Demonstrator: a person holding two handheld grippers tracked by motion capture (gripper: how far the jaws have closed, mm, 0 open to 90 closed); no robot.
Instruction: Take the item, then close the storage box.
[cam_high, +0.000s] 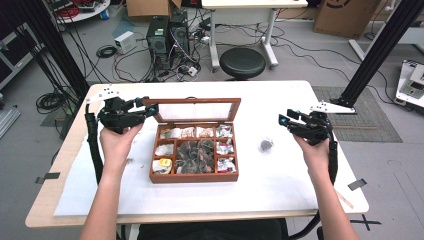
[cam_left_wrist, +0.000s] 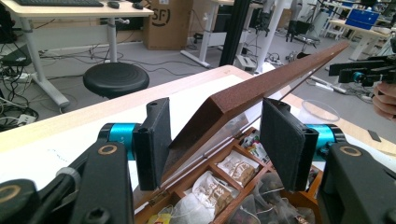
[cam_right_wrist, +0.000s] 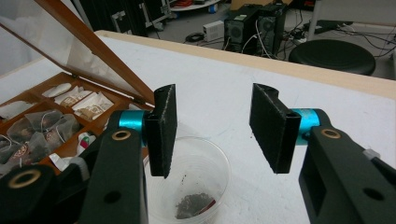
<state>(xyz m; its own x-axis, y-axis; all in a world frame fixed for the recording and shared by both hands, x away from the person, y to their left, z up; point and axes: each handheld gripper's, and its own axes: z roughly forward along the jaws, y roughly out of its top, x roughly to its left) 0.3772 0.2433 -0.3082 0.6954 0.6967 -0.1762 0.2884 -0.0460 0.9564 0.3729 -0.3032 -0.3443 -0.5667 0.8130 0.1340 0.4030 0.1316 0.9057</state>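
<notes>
A wooden tea box (cam_high: 194, 176) stands mid-table, its compartments holding several tea bags (cam_high: 196, 150). Its clear-paned lid (cam_high: 196, 111) stands raised, leaning back. My left gripper (cam_high: 150, 107) is shut on the lid's left corner; in the left gripper view the lid's wooden frame (cam_left_wrist: 243, 95) runs between the two pads (cam_left_wrist: 156, 140). A clear plastic cup (cam_high: 266, 145) with dark tea in its bottom stands right of the box. My right gripper (cam_high: 285, 120) hovers open just above and behind the cup (cam_right_wrist: 191, 186), nothing between its fingers (cam_right_wrist: 163, 128).
A white mat (cam_high: 280, 180) covers the table. A black stool (cam_high: 243, 62) and computer towers (cam_high: 167, 35) stand behind the far edge. A black frame post (cam_high: 380, 50) rises at the right. Bare mat lies in front of the box.
</notes>
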